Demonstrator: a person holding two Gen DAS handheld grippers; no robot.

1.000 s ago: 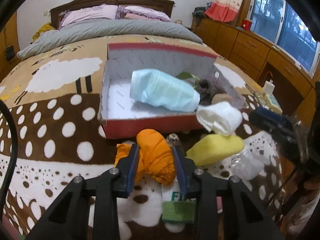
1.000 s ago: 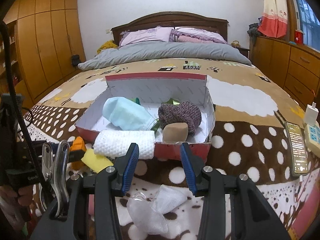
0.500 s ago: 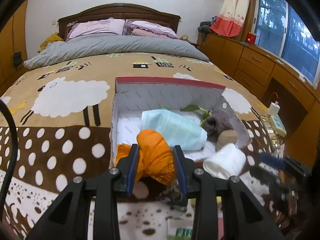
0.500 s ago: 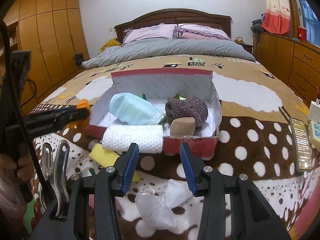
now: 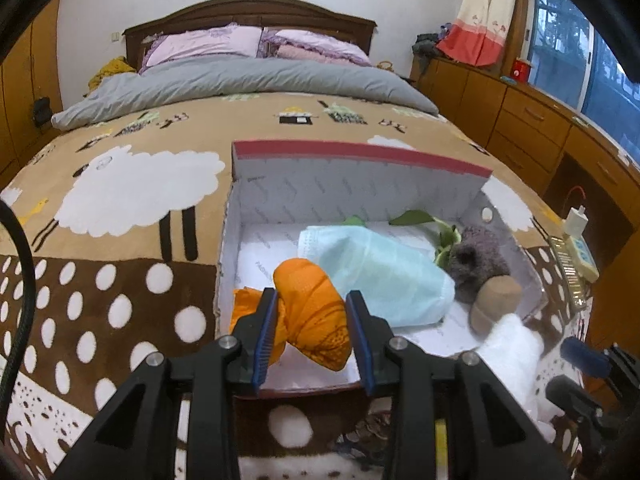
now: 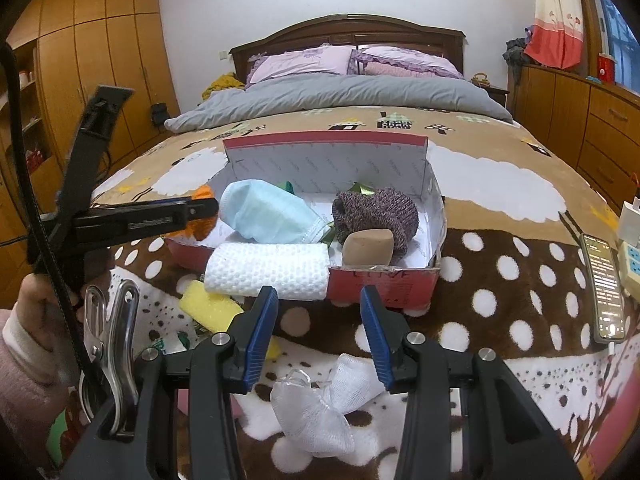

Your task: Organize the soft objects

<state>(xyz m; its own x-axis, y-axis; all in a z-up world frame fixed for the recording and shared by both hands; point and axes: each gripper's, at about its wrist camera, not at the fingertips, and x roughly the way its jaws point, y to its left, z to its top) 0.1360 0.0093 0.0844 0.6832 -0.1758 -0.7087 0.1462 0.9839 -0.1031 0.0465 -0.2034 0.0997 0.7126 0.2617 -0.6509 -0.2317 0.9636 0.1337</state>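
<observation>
Left wrist view showed the left gripper squeezing an orange cloth bundle between its blue pads. The bundle hung just past the near wall of the red box, over the box floor, so it looked nearly ready to be dropped in. Ahead of the gripper, inside the box, lay a light blue cloth, a grey knit sock and a tan sponge. Those looked done.

Right wrist view showed the right gripper partly open with nothing between its pads. Just ahead of it a white rolled towel leaned on the box's front edge, not yet fully inside. To the gripper's left, a yellow sponge lay on the bed. Right under the gripper sat a white mesh puff. By my guess, these three were left to put away, so the job seemed about halfway done.
</observation>
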